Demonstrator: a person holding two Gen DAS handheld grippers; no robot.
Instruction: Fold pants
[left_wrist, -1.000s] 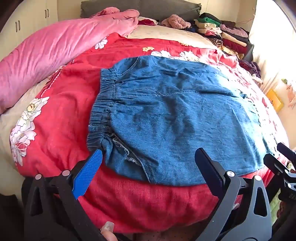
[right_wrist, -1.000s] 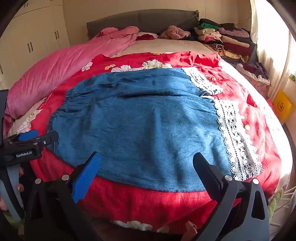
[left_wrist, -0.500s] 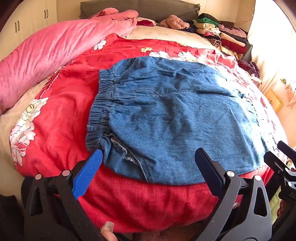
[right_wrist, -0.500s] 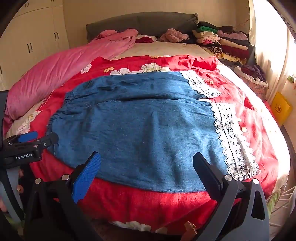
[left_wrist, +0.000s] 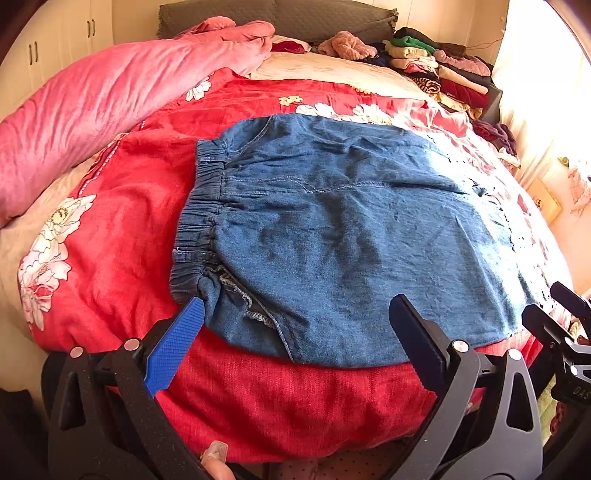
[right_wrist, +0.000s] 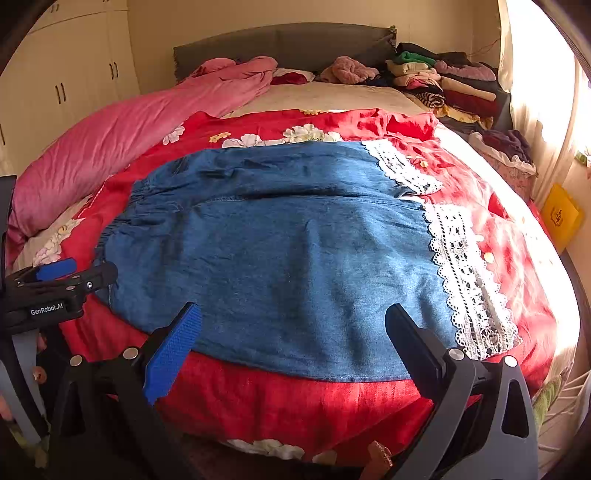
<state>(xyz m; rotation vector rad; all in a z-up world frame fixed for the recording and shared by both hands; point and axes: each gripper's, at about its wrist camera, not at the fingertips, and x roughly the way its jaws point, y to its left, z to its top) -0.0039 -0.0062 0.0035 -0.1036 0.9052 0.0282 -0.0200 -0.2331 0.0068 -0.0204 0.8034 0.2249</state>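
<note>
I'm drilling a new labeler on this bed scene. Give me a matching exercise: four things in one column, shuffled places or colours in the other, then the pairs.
Things:
1. denim pants
2. lace trim
3. pink duvet
4. stack of folded clothes

Descriptions:
A. piled at the far right corner, by the headboard
B. white, along the pants' right edge
C. bunched along the left side of the bed
D. blue, spread flat on the red floral cover

Pairs: 1-D, 2-B, 3-C, 4-A
</note>
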